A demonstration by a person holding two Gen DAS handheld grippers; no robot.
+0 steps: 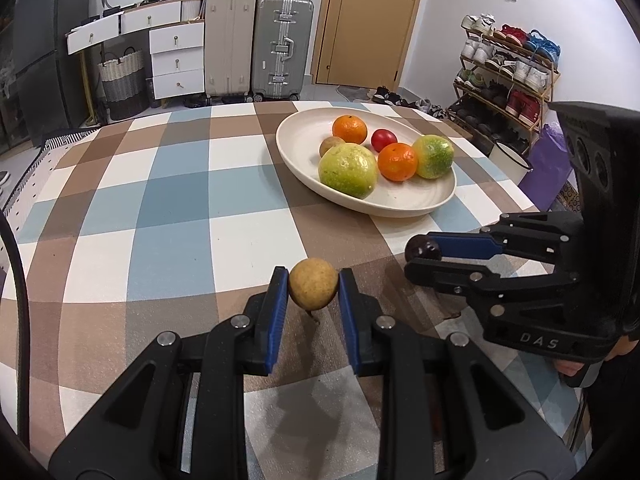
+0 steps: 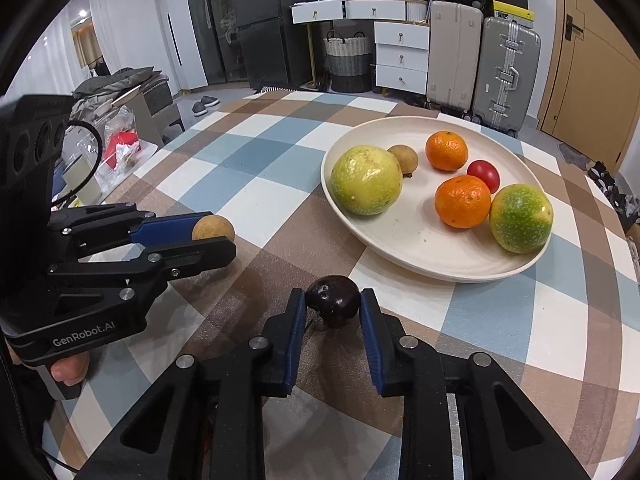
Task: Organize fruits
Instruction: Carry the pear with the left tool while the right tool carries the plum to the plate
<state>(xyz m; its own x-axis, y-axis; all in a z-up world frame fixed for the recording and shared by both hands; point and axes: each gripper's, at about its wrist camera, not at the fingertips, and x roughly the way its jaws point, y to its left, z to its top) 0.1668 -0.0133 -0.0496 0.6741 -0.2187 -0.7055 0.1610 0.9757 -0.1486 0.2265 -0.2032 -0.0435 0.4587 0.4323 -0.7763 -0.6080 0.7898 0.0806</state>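
The left gripper (image 1: pixel 313 289) is clamped on a tan fruit (image 1: pixel 313 287), left of and nearer than the plate (image 1: pixel 408 204). The right gripper (image 2: pixel 333 305) pinches a dark fruit (image 2: pixel 333 300) just before the plate, which holds 6 fruits.

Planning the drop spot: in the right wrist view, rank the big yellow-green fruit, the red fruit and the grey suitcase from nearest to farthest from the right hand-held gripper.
1. Big yellow-green fruit, at the plate's near left.
2. Red fruit, farther back on the plate, right of centre.
3. Grey suitcase, on the floor beyond the table.
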